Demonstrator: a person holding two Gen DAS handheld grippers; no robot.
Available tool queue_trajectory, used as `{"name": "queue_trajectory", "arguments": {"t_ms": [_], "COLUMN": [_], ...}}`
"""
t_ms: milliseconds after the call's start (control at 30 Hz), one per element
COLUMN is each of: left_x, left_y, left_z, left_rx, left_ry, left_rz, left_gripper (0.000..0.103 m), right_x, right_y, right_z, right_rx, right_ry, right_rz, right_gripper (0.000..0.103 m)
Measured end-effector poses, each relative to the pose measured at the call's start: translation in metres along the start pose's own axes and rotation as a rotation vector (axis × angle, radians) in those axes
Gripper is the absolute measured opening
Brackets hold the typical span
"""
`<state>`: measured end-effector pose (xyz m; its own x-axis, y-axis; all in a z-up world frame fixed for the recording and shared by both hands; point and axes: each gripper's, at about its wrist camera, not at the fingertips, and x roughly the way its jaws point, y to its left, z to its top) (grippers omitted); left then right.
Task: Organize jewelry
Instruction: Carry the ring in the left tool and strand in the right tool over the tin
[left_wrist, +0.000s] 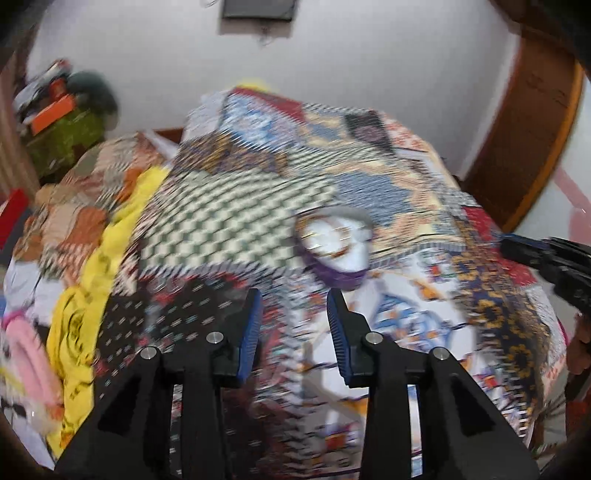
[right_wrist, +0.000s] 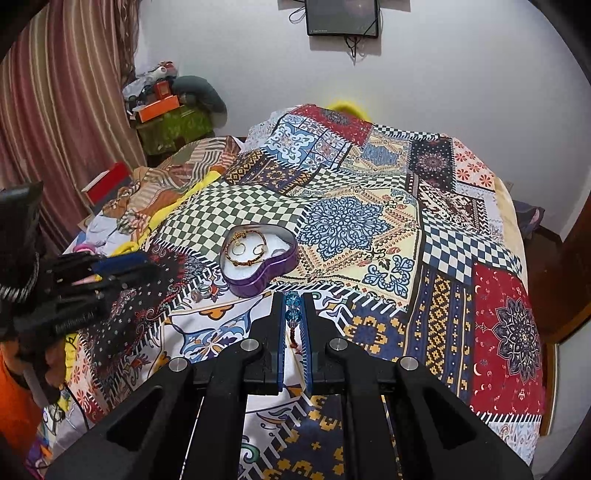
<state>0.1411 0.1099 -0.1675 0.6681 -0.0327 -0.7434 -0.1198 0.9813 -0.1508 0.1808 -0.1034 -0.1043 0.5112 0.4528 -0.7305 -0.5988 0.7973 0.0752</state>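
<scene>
Right wrist view: a blue bead piece (right_wrist: 293, 308) is pinched in the right gripper (right_wrist: 294, 301), just short of the heart-shaped purple tin (right_wrist: 266, 280).

The step in hand looks like carrying this piece to the tin; the next move calls for a short reach forward over the tin's near rim, then letting go above its white lining. The tin on the patchwork bedspread (right_wrist: 369, 221) already holds gold bangles (right_wrist: 246, 249) and a ring. A small ring (right_wrist: 195, 295) lies just left of the tin. The left gripper (left_wrist: 294, 306), jaws parted and empty, points at the tin in a blurred frame.
</scene>
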Motion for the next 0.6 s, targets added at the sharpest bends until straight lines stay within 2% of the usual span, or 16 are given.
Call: {"name": "queue_trajectory", "arguments": {"t_ms": [133, 233, 467, 600], "left_x": [0.006, 0.015, 0.041, 0.057], "left_y": [0.028, 0.033, -0.002, -0.021], "left_z": [-0.01, -0.017, -0.021, -0.019], "left_rx": [-0.043, -0.049, 0.029, 0.083], "left_ry": [0.039, 0.081, 0.109, 0.117], "left_rz": [0.039, 0.026, -0.059, -0.061], "left_gripper": [0.035, 0.035, 0.035, 0.035], "right_x": [0.004, 0.008, 0.016, 0.016], "right_y": [-0.001, -0.002, -0.002, -0.004], "right_z": [0.001, 0.003, 0.012, 0.021], "right_rx": [0.007, 0.013, 0.016, 0.018], "right_ry": [0.003, 0.006, 0.01, -0.004], "right_rz": [0.004, 0.009, 0.012, 0.018], "right_gripper": [0.007, 0.007, 0.007, 0.007]}}
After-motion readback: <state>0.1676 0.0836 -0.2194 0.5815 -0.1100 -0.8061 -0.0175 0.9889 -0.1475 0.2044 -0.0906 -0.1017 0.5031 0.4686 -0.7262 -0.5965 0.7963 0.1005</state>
